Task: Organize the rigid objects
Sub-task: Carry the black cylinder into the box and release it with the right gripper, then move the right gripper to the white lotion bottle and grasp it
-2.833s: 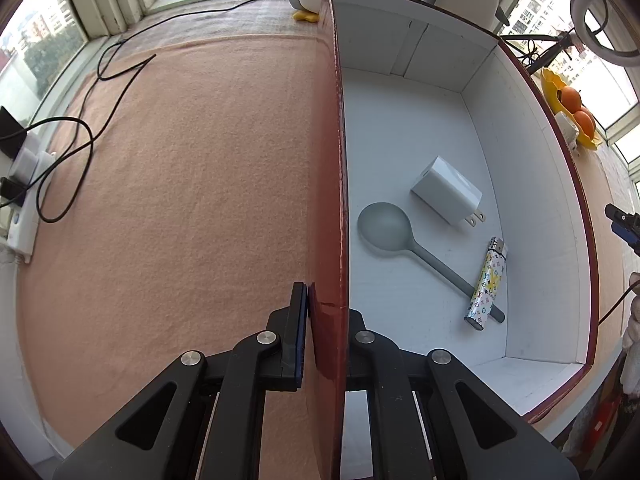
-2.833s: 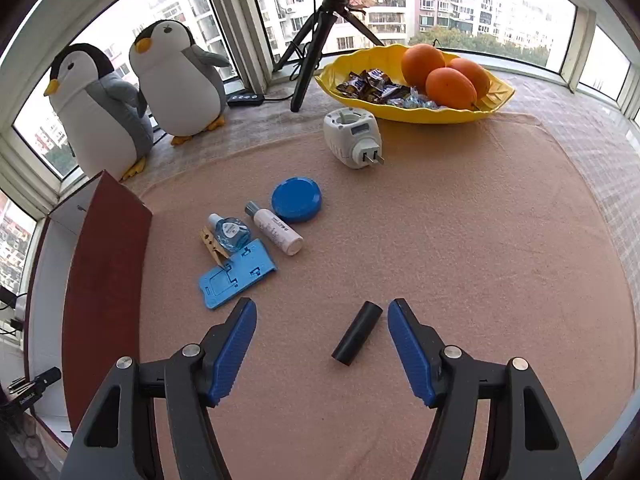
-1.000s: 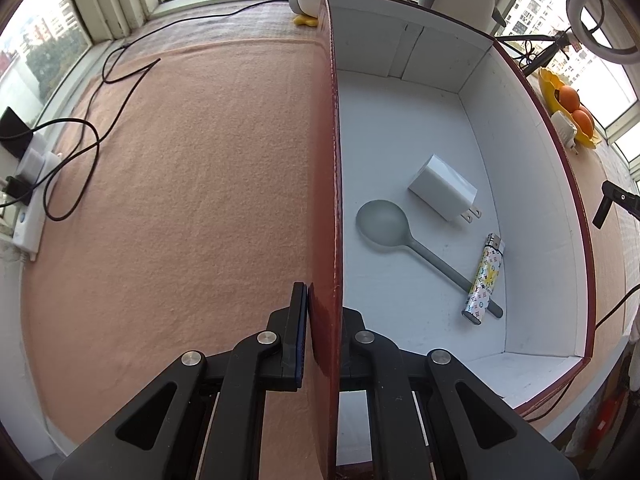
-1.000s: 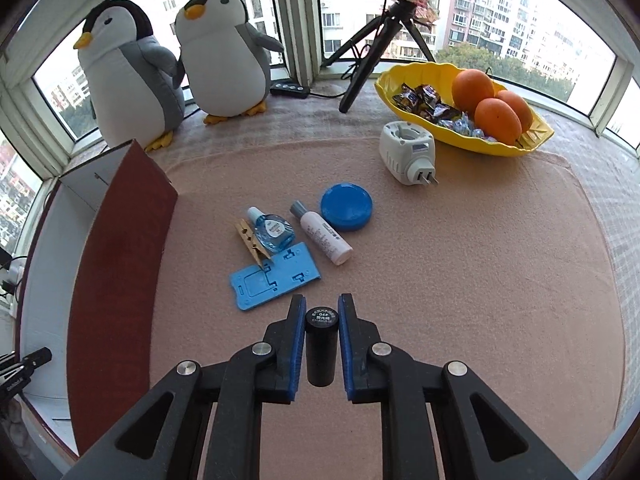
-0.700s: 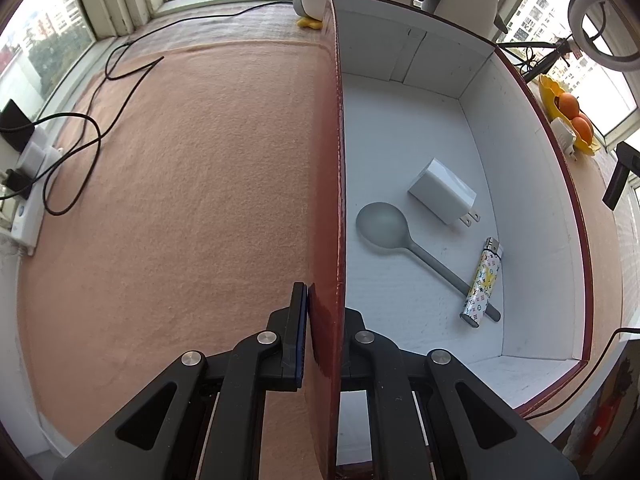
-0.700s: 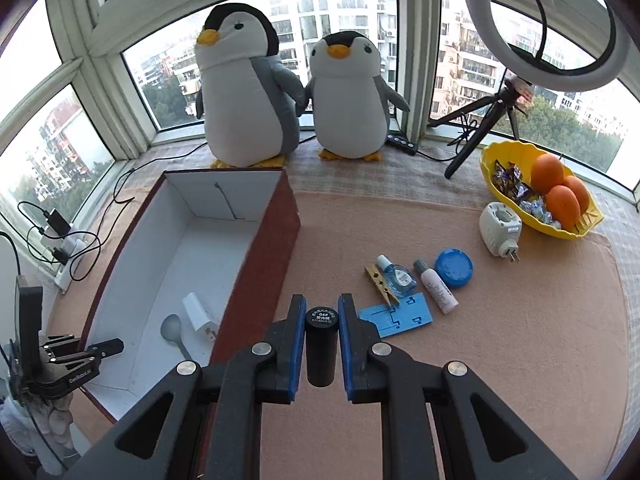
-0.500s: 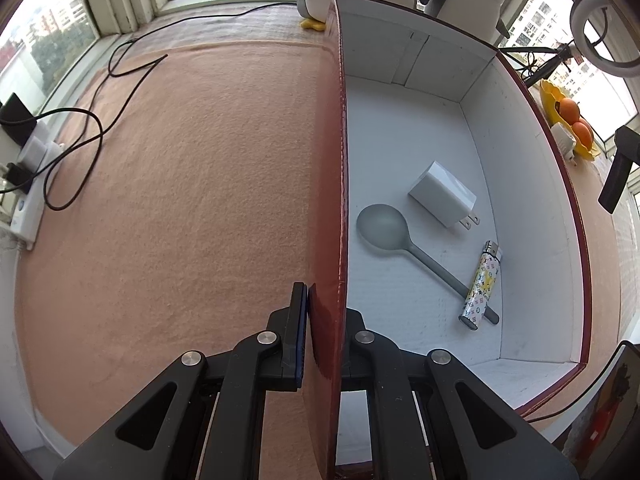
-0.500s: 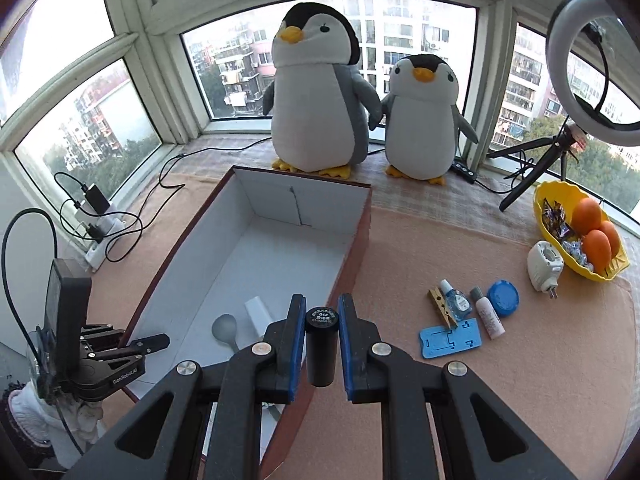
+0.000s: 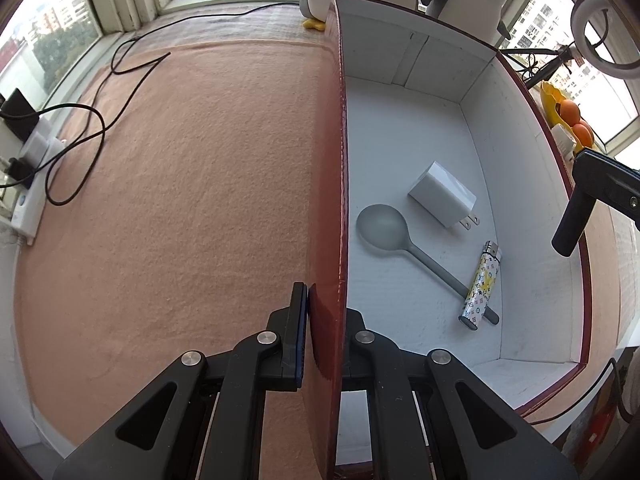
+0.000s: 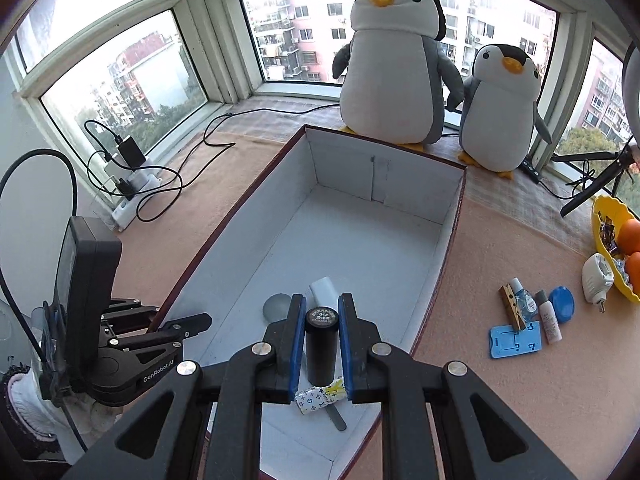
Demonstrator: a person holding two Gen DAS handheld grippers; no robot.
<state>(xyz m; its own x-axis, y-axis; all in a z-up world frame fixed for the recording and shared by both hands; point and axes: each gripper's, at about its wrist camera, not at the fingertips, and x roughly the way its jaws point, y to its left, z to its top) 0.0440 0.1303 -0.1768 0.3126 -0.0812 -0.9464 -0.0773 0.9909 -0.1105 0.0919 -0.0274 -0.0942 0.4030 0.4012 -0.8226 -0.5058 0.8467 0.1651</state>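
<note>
While the left gripper (image 9: pixel 324 320) pinched the near wall of the box (image 10: pixel 450 216), the right gripper (image 10: pixel 320 344) hung over the box's open top, clamped on a black tube (image 10: pixel 321 344) whose long axis ran along the fingers. Directly under it lay the lighter (image 10: pixel 320 397), spoon (image 9: pixel 382 222) and charger (image 9: pixel 442 193) — the drop had only to clear the far rim, I judged.
</note>
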